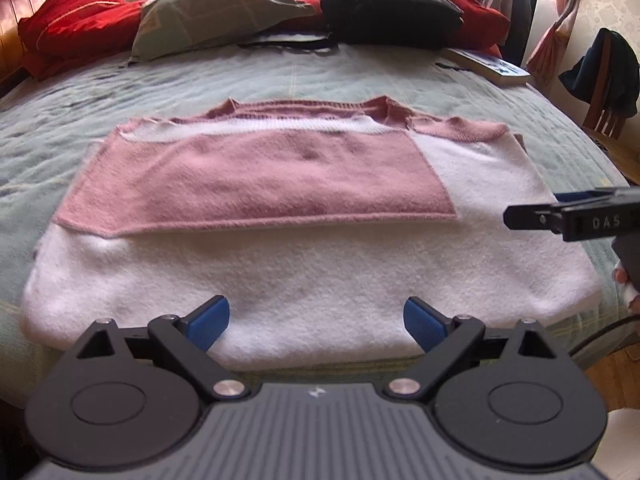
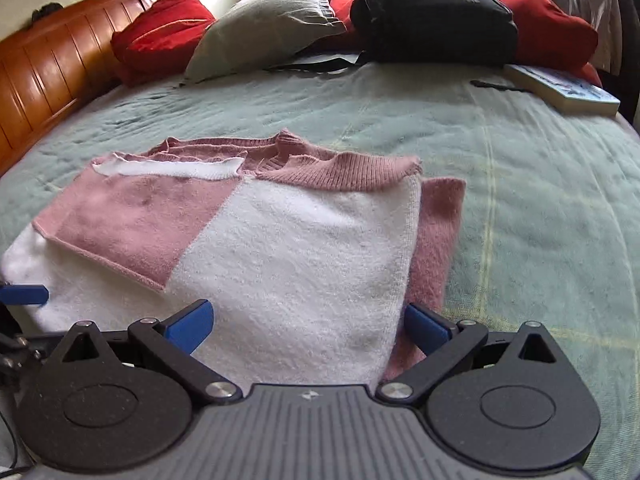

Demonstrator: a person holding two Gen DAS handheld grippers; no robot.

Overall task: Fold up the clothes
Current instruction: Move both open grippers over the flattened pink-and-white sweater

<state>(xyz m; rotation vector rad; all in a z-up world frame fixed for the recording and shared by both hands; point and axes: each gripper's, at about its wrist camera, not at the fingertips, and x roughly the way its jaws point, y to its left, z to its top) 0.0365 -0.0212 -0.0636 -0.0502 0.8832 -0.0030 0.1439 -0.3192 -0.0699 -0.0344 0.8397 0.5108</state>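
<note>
A pink and white knitted sweater (image 1: pixel 304 248) lies flat on the green bedspread (image 1: pixel 280 76), with a pink sleeve folded across its white body. It also shows in the right wrist view (image 2: pixel 280 248), a pink sleeve edge sticking out on its right side. My left gripper (image 1: pixel 316 322) is open and empty, just above the sweater's near hem. My right gripper (image 2: pixel 308 326) is open and empty over the sweater's near right corner; in the left wrist view it enters from the right (image 1: pixel 560 216). A blue left fingertip (image 2: pixel 24 295) shows at the right view's left edge.
At the head of the bed lie red pillows (image 1: pixel 72 20), a grey pillow (image 1: pixel 216 8) and a black backpack (image 1: pixel 384 0). A book (image 1: pixel 488 64) lies at the far right edge of the bed. A wooden headboard (image 2: pixel 48 64) runs along the left. A chair with dark clothes (image 1: pixel 604 76) stands on the right.
</note>
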